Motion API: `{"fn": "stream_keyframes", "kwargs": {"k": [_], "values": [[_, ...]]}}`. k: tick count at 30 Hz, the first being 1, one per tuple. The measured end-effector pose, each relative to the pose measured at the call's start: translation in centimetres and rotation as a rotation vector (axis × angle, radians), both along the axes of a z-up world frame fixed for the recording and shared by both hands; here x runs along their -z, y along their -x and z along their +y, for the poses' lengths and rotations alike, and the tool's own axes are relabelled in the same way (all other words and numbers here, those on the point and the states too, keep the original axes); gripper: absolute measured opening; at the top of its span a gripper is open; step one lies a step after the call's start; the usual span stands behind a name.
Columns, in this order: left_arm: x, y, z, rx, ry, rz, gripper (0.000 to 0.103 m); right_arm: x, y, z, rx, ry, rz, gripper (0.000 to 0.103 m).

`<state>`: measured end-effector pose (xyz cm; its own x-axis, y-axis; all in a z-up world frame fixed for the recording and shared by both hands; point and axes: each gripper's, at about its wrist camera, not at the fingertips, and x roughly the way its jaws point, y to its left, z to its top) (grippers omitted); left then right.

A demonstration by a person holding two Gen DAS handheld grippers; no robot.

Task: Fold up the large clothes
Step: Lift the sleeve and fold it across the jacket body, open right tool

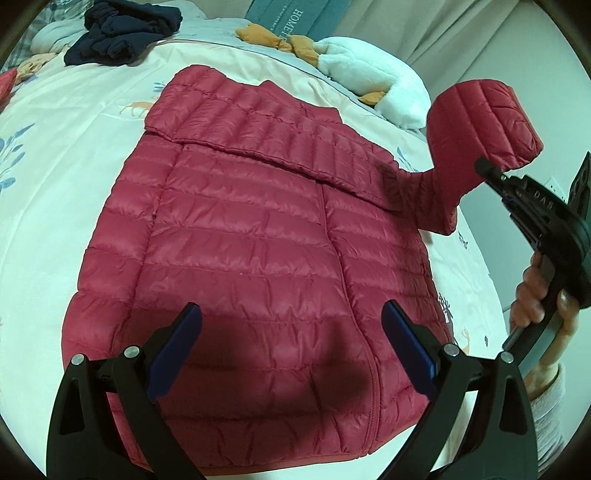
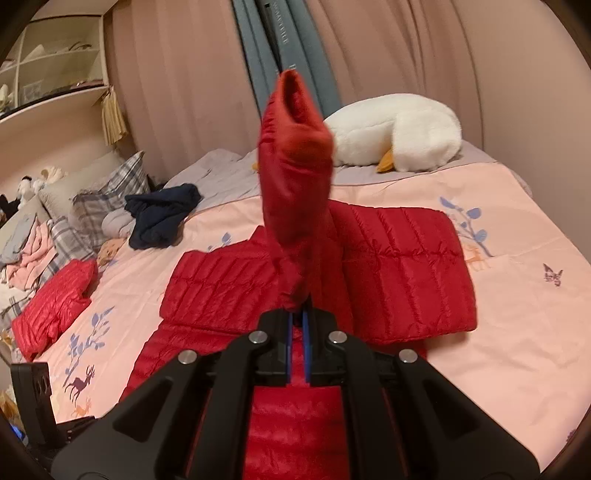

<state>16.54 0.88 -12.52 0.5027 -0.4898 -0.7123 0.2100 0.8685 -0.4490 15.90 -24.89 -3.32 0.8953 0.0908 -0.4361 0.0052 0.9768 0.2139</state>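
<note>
A red quilted down jacket [image 1: 251, 240] lies flat on the bed, one sleeve folded across its chest. My left gripper [image 1: 291, 325] is open and empty, hovering above the jacket's hem. My right gripper [image 2: 297, 314] is shut on the jacket's other sleeve [image 2: 295, 177] and holds it lifted off the bed, cuff end standing up. In the left wrist view the right gripper [image 1: 484, 166] shows at the right, pinching the raised sleeve [image 1: 480, 122]. The jacket body also shows in the right wrist view [image 2: 399, 266].
A pink printed bedsheet [image 1: 55, 192] covers the bed. A navy garment [image 1: 122, 33] and a white goose plush [image 1: 373, 74] lie at the far side. A second folded red jacket [image 2: 51, 295], plaid pillows [image 2: 99, 206] and a clothes pile [image 2: 26, 251] sit at the left.
</note>
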Motion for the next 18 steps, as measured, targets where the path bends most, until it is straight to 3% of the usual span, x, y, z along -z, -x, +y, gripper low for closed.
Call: {"fn": "stream_keyframes", "kwargs": {"k": [8,18], "values": [[-0.1,-0.8,0.8,-0.014,0.079,0.02,0.098,1.7,-1.3,2.6,-0.075,0.011,0.045,0.004],[0.8,-2.5,2.6,-0.055,0.252,0.088,0.098,5.2,-3.0,6.2,-0.156,0.034,0.128,0.005]]}}
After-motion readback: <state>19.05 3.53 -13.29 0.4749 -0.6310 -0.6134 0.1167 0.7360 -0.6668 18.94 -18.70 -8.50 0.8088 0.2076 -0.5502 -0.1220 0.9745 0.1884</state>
